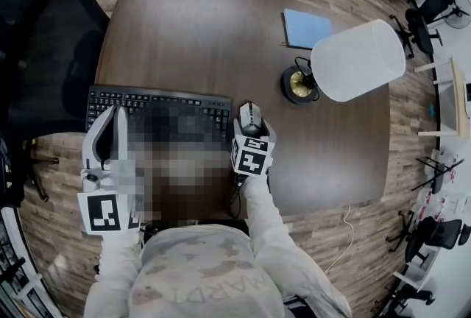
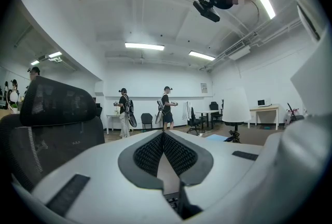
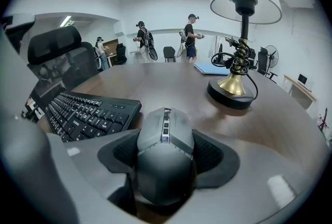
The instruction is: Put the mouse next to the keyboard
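A grey mouse (image 1: 251, 116) lies just off the right end of the black keyboard (image 1: 158, 107) on the dark wooden table (image 1: 184, 29). My right gripper (image 1: 252, 131) is shut on the mouse. In the right gripper view both black pads (image 3: 127, 151) press its sides (image 3: 165, 166), and the keyboard (image 3: 88, 111) sits close on the left. I cannot tell whether the mouse rests on the table or hangs just above it. My left gripper (image 1: 112, 118) is over the keyboard's left end near the front edge. It (image 2: 164, 136) is shut, pads touching, with nothing held.
A lamp with a white shade (image 1: 358, 59) and brass base (image 1: 299, 85) stands right of the mouse, its cord looped beside it. A blue notebook (image 1: 307, 28) lies at the back right. A black office chair (image 1: 44, 51) stands at the left. People (image 2: 167, 106) stand far off.
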Demonstrator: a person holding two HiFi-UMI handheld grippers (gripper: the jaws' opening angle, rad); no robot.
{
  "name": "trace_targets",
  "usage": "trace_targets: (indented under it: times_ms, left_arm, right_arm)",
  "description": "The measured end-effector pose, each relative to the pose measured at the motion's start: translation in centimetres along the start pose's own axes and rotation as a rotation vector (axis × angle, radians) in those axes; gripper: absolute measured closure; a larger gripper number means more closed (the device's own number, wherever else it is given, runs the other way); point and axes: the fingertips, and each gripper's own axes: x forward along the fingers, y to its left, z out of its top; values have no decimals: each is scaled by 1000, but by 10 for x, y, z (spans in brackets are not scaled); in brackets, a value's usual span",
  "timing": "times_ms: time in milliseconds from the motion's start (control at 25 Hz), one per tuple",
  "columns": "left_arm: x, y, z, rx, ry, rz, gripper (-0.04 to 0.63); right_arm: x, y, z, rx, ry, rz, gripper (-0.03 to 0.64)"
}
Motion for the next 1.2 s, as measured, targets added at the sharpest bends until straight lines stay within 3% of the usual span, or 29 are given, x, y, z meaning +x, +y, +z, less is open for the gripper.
trace_targets:
  times_ms: [400, 920, 1000, 1200]
  left_arm:
    - [-7, 2, 7, 2, -17, -12, 588]
    - [-23, 7, 20, 8, -53, -41, 588]
    - [-26, 8, 23, 7, -61, -48, 588]
    - [-34, 6, 30, 7, -83, -73, 588]
  right_arm:
    - [-2, 2, 0, 33, 4, 21, 300]
    - [-45, 10, 20, 79, -128, 60, 300]
    - [-57, 16, 25, 74, -154, 86, 366]
    - [-88, 27, 37, 30, -228, 86, 606]
